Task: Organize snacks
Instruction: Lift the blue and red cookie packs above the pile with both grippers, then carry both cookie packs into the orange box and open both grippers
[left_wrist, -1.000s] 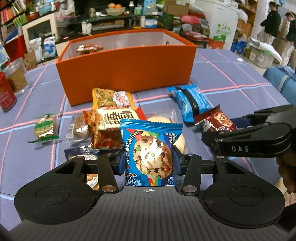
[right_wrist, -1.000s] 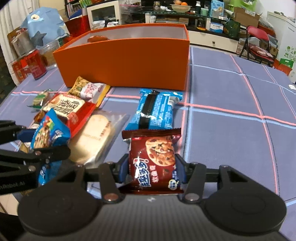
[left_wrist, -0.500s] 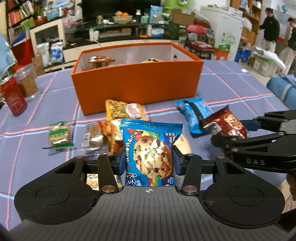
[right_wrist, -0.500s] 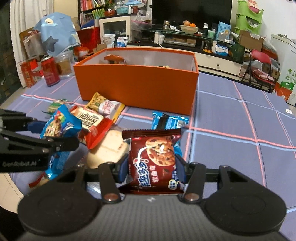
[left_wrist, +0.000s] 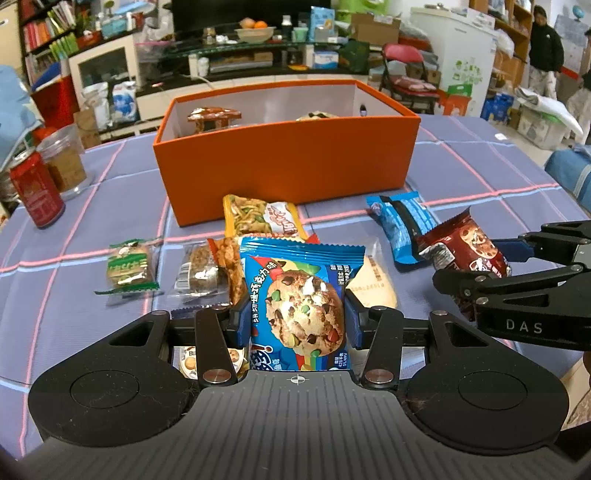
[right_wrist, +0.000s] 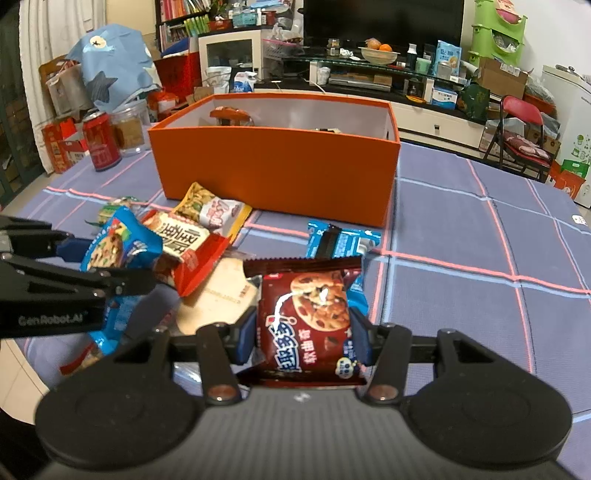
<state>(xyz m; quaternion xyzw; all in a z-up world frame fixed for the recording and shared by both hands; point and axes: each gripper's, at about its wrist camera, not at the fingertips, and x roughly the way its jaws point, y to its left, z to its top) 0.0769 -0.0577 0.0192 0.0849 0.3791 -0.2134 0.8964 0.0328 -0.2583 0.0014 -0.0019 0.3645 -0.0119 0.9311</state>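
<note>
left gripper (left_wrist: 297, 317) clamps the blue cookie packet (left_wrist: 301, 308) upright above the table, right gripper (right_wrist: 303, 334) clamps the brown cookie packet (right_wrist: 308, 321) upright; orange box (left_wrist: 284, 162) ahead holds a few snacks.

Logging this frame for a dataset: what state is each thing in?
Left tongs: shut on blue cookie pack, lifted.
Right tongs: shut on red cookie pack, lifted.
Orange box: open, no lid, a few snacks inside.
Blue wafer pack: sealed, flat on the table.
Yellow pack: sealed, lying before the box.
Red can: upright.
Jar: upright, beside the can.
</note>
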